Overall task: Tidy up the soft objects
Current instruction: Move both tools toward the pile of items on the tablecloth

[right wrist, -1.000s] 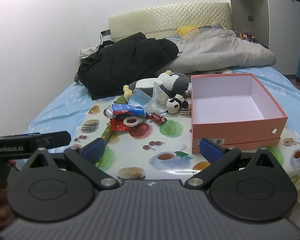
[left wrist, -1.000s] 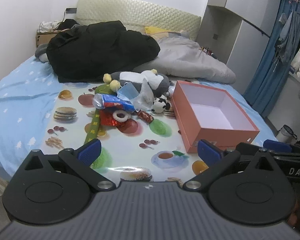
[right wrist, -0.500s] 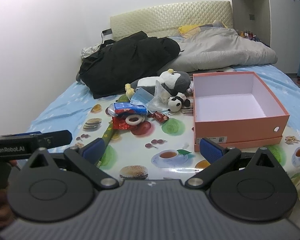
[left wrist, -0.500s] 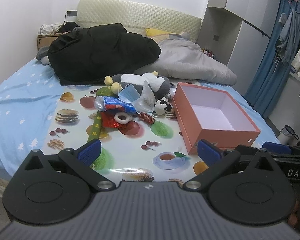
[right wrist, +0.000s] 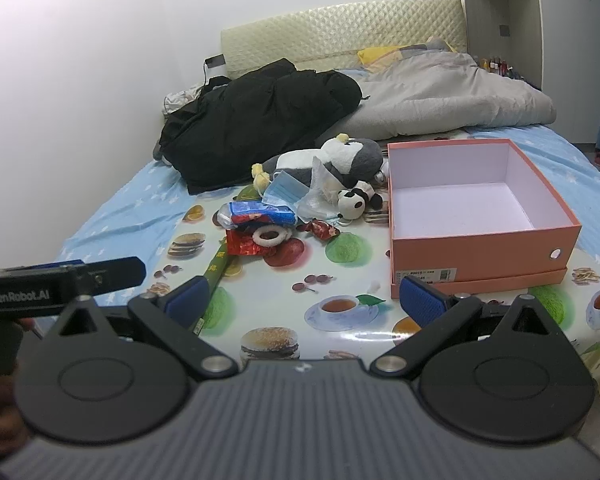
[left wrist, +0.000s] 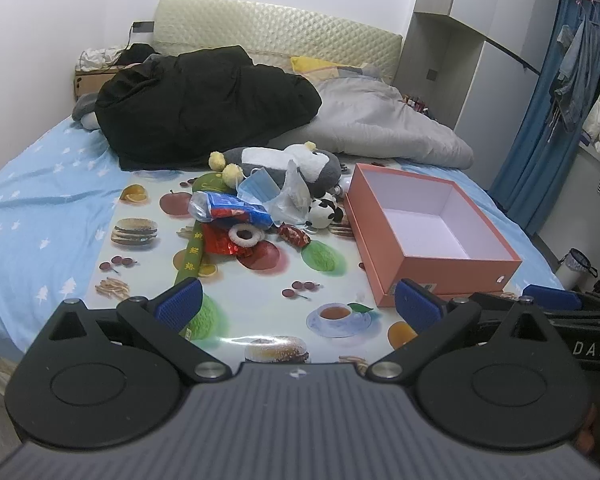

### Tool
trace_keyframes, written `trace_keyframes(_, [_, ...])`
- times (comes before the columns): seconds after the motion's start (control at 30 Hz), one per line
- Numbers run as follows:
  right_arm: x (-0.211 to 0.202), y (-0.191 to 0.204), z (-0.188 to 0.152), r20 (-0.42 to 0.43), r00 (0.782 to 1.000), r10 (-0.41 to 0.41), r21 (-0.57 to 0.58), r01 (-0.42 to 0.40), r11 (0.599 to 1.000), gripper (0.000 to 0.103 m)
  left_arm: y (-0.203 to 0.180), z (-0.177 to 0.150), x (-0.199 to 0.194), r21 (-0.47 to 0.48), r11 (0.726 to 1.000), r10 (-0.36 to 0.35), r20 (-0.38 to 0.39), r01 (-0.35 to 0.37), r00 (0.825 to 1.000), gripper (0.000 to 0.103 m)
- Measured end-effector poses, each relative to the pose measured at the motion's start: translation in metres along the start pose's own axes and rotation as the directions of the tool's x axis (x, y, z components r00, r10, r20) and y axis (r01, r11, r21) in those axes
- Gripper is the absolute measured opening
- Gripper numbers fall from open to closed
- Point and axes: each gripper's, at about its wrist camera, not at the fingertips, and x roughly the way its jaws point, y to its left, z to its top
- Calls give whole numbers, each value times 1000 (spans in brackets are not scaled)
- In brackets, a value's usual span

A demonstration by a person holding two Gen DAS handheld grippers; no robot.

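Note:
A heap of soft things lies on a food-print mat [left wrist: 260, 292] on the bed: a grey and white penguin plush [left wrist: 288, 164], a small panda plush [left wrist: 324, 213], a blue face mask [left wrist: 258, 190], a blue snack bag [left wrist: 230, 208], red wrappers and a white ring [left wrist: 246, 235]. To their right stands an empty salmon box [left wrist: 432, 220] [right wrist: 472, 208]. My left gripper [left wrist: 298, 306] hangs open near the mat's front edge, holding nothing. My right gripper [right wrist: 306, 302] is also open and empty, short of the box's front left corner.
A black coat [left wrist: 204, 104] and a grey quilt [left wrist: 384, 124] are piled at the head of the bed. A green stick pack [left wrist: 190, 260] lies on the mat's left part. Blue curtains and hanging clothes [left wrist: 576, 80] are on the right. The other gripper's body [right wrist: 60, 284] shows at left.
Both cameras have drawn back and risen a little, so the heap and the box look slightly smaller. Both grippers stay open. No object has moved.

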Motion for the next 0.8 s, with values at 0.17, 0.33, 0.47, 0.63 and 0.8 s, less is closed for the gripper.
trace_keyframes(0.17, [0, -1, 0, 1, 1000, 0, 1, 0, 1000, 103, -1, -1, 0, 1, 1000, 1, -2, -1, 1000, 103])
trace_keyframes(0.33, [2, -1, -1, -6, 1000, -1, 1, 1, 1000, 103, 0, -3, 3, 1, 1000, 0, -7, 0, 1000, 103])
trace_keyframes(0.47, [7, -4, -2, -19, 1000, -4, 13, 5, 1000, 103, 1, -5, 8, 2, 1000, 0, -22, 0, 1000, 103])
trace_keyframes(0.63, [14, -8, -3, -29, 999, -13, 11, 14, 1000, 103, 2, -4, 19, 6, 1000, 6, -37, -5, 999, 103])
trace_keyframes(0.8, [24, -12, -2, -45, 999, -18, 11, 19, 1000, 103, 7, 0, 37, -8, 1000, 0, -56, 0, 998, 103])
